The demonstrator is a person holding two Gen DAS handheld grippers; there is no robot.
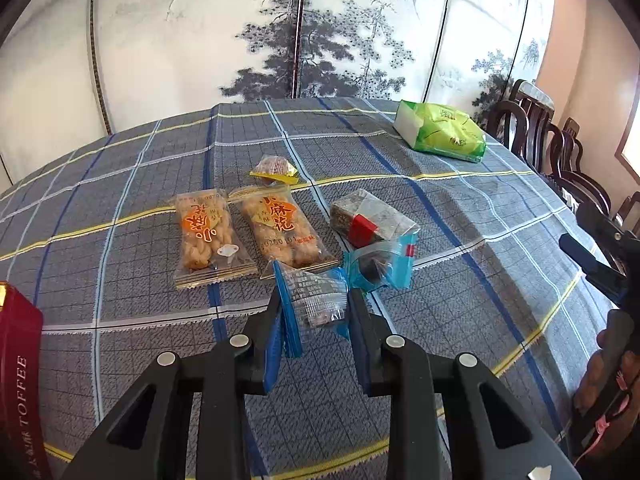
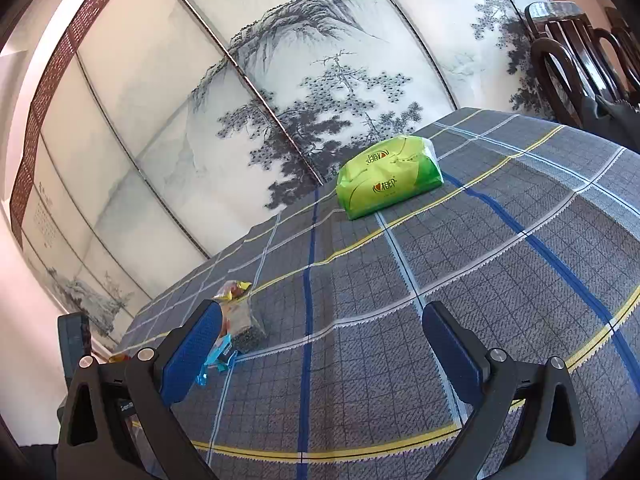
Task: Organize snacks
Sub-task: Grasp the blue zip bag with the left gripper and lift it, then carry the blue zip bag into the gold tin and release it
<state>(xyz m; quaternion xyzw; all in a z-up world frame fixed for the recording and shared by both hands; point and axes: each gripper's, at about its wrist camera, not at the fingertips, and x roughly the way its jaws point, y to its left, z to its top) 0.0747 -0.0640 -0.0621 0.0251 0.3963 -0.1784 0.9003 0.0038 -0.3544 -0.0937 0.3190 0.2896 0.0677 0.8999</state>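
Left wrist: red toffee box point(image 1: 18, 380) cut off lower left | left gripper point(image 1: 316, 312) clenched on blue-edged snack packet point(image 1: 312, 300) between its 2 fingers | right gripper point(image 2: 320, 344) spread wide.

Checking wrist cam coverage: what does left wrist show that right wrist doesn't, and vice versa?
Left wrist only: the left gripper, jaws closed on a clear blue-edged snack packet; two twisted-dough packets lying side by side; a red toffee box at the left edge.

Right wrist only: the right gripper, jaws wide open and empty above the tablecloth.

Both: the green tissue pack, the yellow-edged snack, the plaid tablecloth, the painted screen and dark chairs.
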